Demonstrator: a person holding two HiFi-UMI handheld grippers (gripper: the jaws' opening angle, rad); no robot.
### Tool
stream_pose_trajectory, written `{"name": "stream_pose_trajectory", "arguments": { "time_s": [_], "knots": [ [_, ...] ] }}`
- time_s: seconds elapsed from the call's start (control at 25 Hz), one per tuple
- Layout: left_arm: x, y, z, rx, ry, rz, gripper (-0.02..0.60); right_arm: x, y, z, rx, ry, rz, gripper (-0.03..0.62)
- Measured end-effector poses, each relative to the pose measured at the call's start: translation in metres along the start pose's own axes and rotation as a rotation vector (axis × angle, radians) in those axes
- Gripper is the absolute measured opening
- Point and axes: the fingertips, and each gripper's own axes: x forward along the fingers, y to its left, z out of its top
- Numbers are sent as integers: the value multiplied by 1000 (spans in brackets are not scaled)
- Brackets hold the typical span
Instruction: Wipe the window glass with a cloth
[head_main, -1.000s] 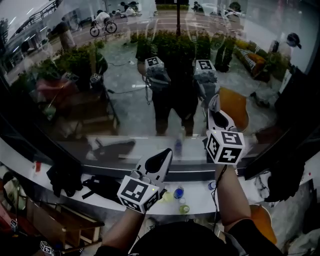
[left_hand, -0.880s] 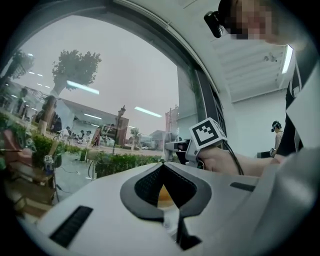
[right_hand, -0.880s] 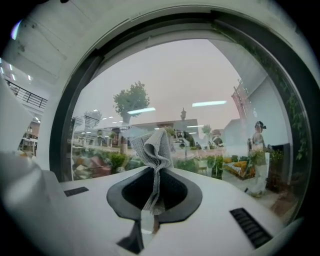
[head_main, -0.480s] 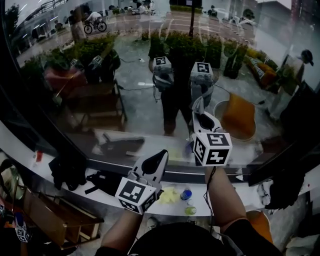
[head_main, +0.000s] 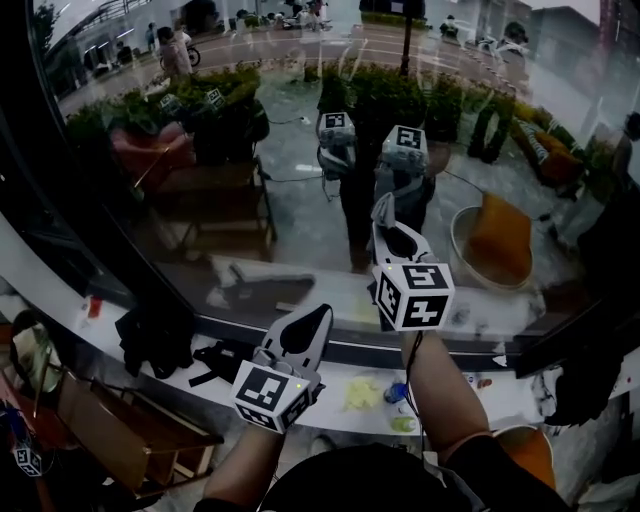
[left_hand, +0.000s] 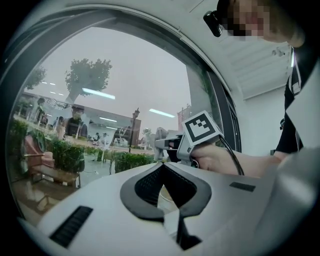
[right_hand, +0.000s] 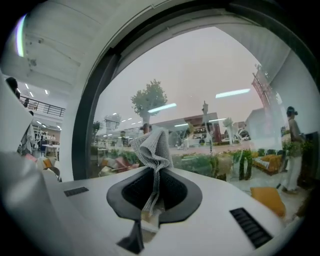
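The big window glass (head_main: 300, 150) fills the head view, with reflections of both grippers in it. My right gripper (head_main: 380, 212) is raised with its tip at or close to the pane. It is shut on a grey knitted cloth (right_hand: 152, 147), which sticks up bunched from between the jaws. The window glass (right_hand: 200, 75) stands right ahead of that cloth. Lower and to the left, my left gripper (head_main: 318, 316) points at the glass with its jaws shut and nothing in them. From the left gripper view, the right gripper's marker cube (left_hand: 200, 131) and the hand holding it show to the right.
A white sill (head_main: 320, 405) runs below the window. On it lie a yellow rag (head_main: 360, 392), small bottles (head_main: 397, 392) and black bags (head_main: 150, 335). A dark window frame (head_main: 60, 200) curves at the left. Wooden furniture (head_main: 120, 425) stands lower left.
My right gripper has slid left along the glass with the cloth. The head view has turned a little, and the left gripper stays about where it was.
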Motion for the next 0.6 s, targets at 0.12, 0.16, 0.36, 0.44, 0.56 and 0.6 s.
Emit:
{"name": "stream_pose_trajectory", "arguments": {
  "time_s": [0.12, 0.16, 0.36, 0.44, 0.56, 0.6],
  "knots": [
    [-13, 15, -2, -7, 11, 22, 8, 12, 19, -2, 12, -2, 18, 44],
    [-19, 21, -3, -18, 16, 34, 8, 16, 27, -3, 16, -1, 25, 44],
    [-41, 46, -4, -3, 22, 63, 8, 40, 67, -10, 37, 16, 75, 44],
    [-46, 53, -6, 1, 28, 74, 8, 49, 80, -13, 41, 23, 94, 44],
    [-52, 61, -10, -5, 36, 92, 8, 60, 96, -18, 45, 31, 119, 44],
    [-55, 64, -11, -6, 39, 98, 8, 62, 100, -20, 47, 33, 128, 44]
  ]
}}
